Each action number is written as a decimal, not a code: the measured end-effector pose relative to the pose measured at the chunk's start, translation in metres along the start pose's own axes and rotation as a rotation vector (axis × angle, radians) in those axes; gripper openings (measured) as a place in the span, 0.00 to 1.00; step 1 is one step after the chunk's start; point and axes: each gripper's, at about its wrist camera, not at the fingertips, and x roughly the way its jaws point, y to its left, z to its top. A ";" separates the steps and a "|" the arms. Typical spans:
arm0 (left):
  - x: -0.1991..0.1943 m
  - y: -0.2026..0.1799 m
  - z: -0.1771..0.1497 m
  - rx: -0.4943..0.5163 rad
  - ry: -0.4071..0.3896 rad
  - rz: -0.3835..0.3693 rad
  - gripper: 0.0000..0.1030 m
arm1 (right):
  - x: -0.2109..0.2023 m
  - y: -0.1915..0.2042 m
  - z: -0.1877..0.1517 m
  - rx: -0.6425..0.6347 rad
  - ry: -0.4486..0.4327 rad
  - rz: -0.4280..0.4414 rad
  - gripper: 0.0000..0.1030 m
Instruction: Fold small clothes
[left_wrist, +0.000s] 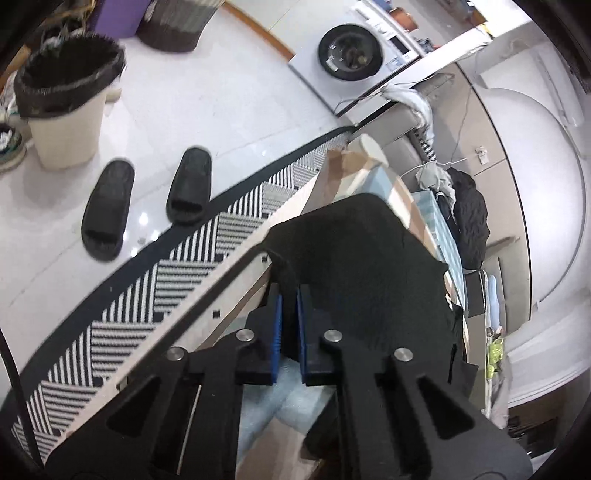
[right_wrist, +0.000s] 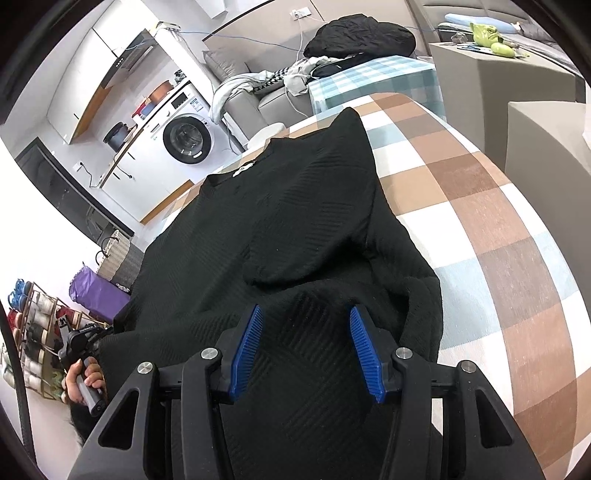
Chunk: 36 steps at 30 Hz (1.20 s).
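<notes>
Two slippers (left_wrist: 147, 203) left view only, hand (right_wrist: 83, 380) right view only

Readable text: I can make out none.
Garment neck tag (right_wrist: 242, 170), beyond my right gripper: too small to read.

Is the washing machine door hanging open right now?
No, the washing machine has its round door flush against the front panel in the right wrist view.
</notes>
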 end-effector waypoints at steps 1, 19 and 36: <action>-0.005 -0.006 0.001 0.019 -0.020 0.004 0.03 | -0.001 -0.001 0.000 0.000 -0.002 0.000 0.50; -0.002 -0.287 -0.130 0.785 0.123 -0.294 0.17 | -0.014 -0.015 -0.001 0.031 -0.016 0.017 0.50; 0.048 -0.188 -0.070 0.526 0.127 -0.061 0.44 | -0.015 -0.016 -0.004 0.030 -0.015 0.010 0.51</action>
